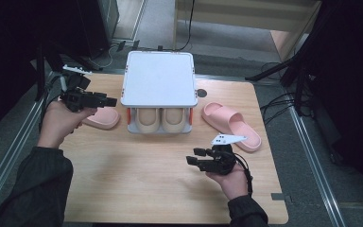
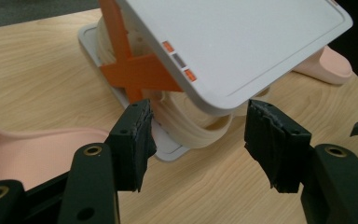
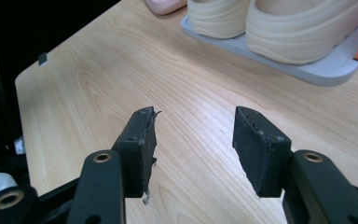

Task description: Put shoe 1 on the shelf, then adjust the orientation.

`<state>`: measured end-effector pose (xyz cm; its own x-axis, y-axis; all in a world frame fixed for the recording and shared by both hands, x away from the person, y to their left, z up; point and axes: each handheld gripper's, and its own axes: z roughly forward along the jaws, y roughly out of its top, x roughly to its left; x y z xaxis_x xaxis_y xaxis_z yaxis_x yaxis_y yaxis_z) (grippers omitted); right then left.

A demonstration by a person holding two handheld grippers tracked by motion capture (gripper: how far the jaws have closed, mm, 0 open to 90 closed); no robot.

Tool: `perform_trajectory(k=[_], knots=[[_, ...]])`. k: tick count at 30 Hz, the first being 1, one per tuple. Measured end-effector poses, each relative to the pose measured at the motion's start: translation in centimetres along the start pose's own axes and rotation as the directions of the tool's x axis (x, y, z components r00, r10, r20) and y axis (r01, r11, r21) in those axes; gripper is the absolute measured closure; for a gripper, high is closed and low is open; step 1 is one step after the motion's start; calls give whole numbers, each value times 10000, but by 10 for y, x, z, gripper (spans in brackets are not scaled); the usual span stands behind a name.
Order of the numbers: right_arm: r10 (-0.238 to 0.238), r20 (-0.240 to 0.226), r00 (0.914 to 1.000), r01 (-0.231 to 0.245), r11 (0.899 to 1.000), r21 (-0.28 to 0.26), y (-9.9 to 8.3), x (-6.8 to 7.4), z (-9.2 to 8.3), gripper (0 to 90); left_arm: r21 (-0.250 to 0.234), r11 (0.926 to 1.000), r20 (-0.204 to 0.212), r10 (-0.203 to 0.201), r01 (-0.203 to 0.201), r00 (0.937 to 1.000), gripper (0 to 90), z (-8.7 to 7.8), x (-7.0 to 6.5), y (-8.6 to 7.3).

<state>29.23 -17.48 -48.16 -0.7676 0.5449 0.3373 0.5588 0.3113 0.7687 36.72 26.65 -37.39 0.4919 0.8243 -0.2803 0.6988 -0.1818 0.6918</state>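
A small white two-level shoe rack [image 1: 159, 78] with orange braces stands at the table's back middle, its top shelf bare. A cream pair of shoes [image 1: 159, 119] sits on its lower shelf [image 3: 307, 70]. One pink slipper [image 1: 230, 124] lies to the rack's right, another pink slipper [image 1: 101, 118] to its left. My left gripper [image 1: 105, 101] hovers open over the left slipper, pointing right at the rack [image 2: 242, 46]. My right gripper [image 1: 194, 160] is open above bare wood in front of the rack, with nothing between its jaws.
The wooden table [image 1: 137, 189] has free room across its front half. A small dark round hole [image 1: 202, 92] sits in the tabletop beside the rack. Black stands and cables [image 1: 283, 99] surround the table on the floor.
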Motion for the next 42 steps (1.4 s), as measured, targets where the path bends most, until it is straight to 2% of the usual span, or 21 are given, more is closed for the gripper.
perform_trajectory(k=[2, 5, 7, 8, 10, 13, 17, 20, 26, 27, 32, 35, 40, 42], knots=[[108, -35, 9999, -108, 9999, -105, 1, -1, -2, 499, 9, 9999, -59, -153, 153, 9999, 456, 1, 6, -6], [53, -155, 9999, -58, 9994, -354, 7, 0, -2, 501, 132, 9992, -144, -368, 370, 9992, 564, 4, 14, -12], [-69, -206, 9998, 63, 9995, -318, 9, 1, 0, 504, 64, 9993, -264, -371, 373, 9990, 595, 7, 20, -18], [-189, -206, 9996, 183, 9994, -299, 9, 2, 1, 504, 57, 9990, -321, -434, 436, 9985, 630, 8, 23, -21], [-140, -230, 9996, 135, 9997, -186, 10, 2, 3, 502, 25, 9984, -435, -567, 569, 9974, 702, 10, 29, -25], [-221, -240, 9995, 218, 9997, -112, 9, 3, 4, 502, 359, 9956, -703, -844, 871, 9940, 788, 16, 40, -32], [-204, -254, 9995, 205, 9998, 33, 8, 4, 7, 503, 254, 9928, -1075, -1139, 1173, 9877, 884, 21, 54, -38], [-212, -217, 9995, 216, 9996, 188, 7, 4, 8, 503, 415, 9897, -1455, -1294, 1367, 9809, 895, 28, 68, -44], [-233, -40, 9997, 233, 9995, 198, 5, 4, 6, 501, 329, 9877, -1963, -1436, 1529, 9700, 894, 42, 87, -51], [-202, -19, 9998, 203, 9995, 228, 4, 4, 5, 500, 312, 9853, -2100, -1579, 1680, 9649, 894, 45, 93, -53], [-204, -4, 9998, 204, 9992, 356, 0, 5, 6, 500, 434, 9779, -2356, -1891, 2047, 9533, 894, 57, 109, -61], [-288, 107, 9995, 283, 9984, 484, -1, 7, 6, 498, 440, 9766, -2404, -1942, 2105, 9510, 893, 62, 114, -65], [-355, 243, 9991, 345, 9986, 410, -1, 7, 3, 498, 567, 9735, -2622, -1996, 2216, 9441, 891, 66, 123, -72], [-345, 259, 9991, 335, 9987, 390, 0, 6, 3, 498, 458, 9715, -2432, -2148, 2324, 9459, 891, 65, 127, -75]])
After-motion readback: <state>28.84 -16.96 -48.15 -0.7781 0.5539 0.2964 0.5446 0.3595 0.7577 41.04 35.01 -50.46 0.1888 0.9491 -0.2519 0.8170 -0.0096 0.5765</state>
